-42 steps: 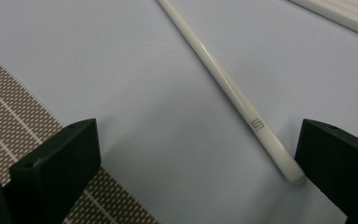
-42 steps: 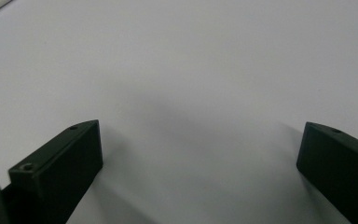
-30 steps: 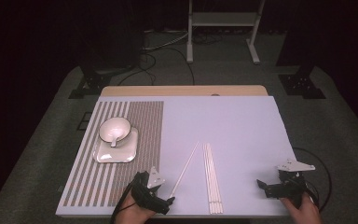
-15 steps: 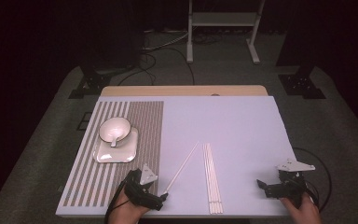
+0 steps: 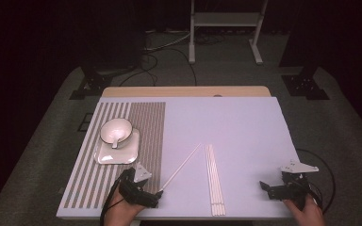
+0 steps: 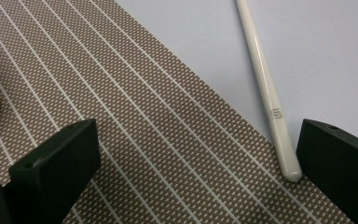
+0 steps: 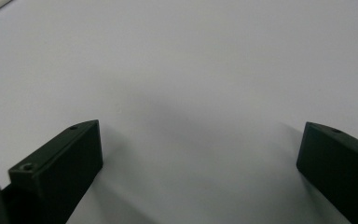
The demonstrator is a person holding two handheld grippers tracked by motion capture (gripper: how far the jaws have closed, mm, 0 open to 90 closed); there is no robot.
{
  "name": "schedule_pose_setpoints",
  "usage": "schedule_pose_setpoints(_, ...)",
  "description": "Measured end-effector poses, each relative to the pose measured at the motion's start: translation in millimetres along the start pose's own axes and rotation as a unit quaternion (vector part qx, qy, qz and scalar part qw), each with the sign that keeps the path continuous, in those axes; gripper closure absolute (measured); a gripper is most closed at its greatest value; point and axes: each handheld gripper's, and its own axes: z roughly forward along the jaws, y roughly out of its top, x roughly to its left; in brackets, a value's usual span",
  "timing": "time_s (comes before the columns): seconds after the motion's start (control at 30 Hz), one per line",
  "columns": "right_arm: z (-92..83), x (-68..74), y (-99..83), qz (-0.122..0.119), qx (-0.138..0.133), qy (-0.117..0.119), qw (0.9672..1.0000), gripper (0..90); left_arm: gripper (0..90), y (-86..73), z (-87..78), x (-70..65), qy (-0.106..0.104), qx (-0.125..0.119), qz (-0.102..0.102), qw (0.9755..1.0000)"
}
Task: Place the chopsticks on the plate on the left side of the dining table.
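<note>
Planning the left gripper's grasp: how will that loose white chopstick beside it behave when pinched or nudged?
The loose chopstick looks straight and thin, so probably stiff and light. Its smooth, glossy, rounded surface suggests it may slip or roll. Its end lies on the woven placemat, which might damp rolling. The left gripper is open.

We have bare counter point(image 5: 245, 141) between the bundled chopsticks point(image 5: 214, 179) and our right gripper point(image 5: 269, 187); leftward, the loose chopstick point(image 5: 181, 165) and bowl point(image 5: 115, 132) crowd the mat point(image 5: 146, 127).
</note>
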Motion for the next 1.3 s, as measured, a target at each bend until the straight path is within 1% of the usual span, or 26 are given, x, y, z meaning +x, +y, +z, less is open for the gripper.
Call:
schedule_pose_setpoints(0.13,0.0,0.0,0.0,0.000,0.000,0.000,1.0000,0.0,0.0,0.3,-0.1,0.0,0.000,0.000,0.004,1.0000)
schedule_pose_setpoints(0.27,0.0,0.0,0.0,0.000,0.000,0.000,1.0000,0.0,0.0,0.5,-1.0,0.7,0.000,-0.005,0.002,1.0000)
schedule_pose_setpoints(0.33,0.0,0.0,0.0,0.000,0.000,0.000,1.0000,0.0,0.0,0.7,-2.5,3.3,-0.002,-0.009,-0.002,1.0000)
schedule_pose_setpoints(0.37,0.0,0.0,0.0,0.000,0.000,0.000,1.0000,0.0,0.0,0.2,-2.5,4.6,-0.001,-0.012,-0.005,0.9999)
schedule_pose_setpoints(0.43,0.0,0.0,0.0,0.000,0.000,0.000,1.0000,0.0,0.0,-1.1,-2.8,8.2,0.004,-0.009,-0.007,0.9999)
schedule_pose_setpoints(0.53,0.0,0.0,0.0,0.000,0.000,0.000,1.0000,0.0,0.0,-2.8,-4.0,13.1,0.009,-0.010,-0.016,0.9998)
schedule_pose_setpoints(0.6,0.0,0.0,0.0,0.000,0.000,0.000,1.0000,0.0,0.0,-3.6,-4.9,16.2,0.014,-0.010,-0.016,0.9997)
schedule_pose_setpoints(0.67,0.0,0.0,0.0,0.000,0.000,0.000,1.0000,0.0,0.0,-4.8,-5.5,18.6,0.016,-0.012,-0.022,0.9996)
schedule_pose_setpoints(0.87,0.0,0.0,0.0,0.000,0.000,0.000,1.0000,0.0,0.0,-6.7,-7.2,24.1,0.026,-0.011,-0.028,0.9992)
schedule_pose_setpoints(1.0,0.0,0.0,0.0,0.000,0.000,0.000,1.0000,0.0,0.0,-6.7,-7.5,24.5,0.024,-0.015,-0.030,0.9992)
schedule_pose_setpoints(1.13,0.0,0.0,0.0,0.000,0.000,0.000,1.0000,0.0,0.0,-4.4,-9.5,23.0,0.010,-0.025,-0.037,0.9989)
schedule_pose_setpoints(1.3,0.0,0.1,0.0,0.000,0.000,0.000,1.0000,0.0,0.0,0.2,-8.6,17.4,-0.001,-0.036,-0.030,0.9989)
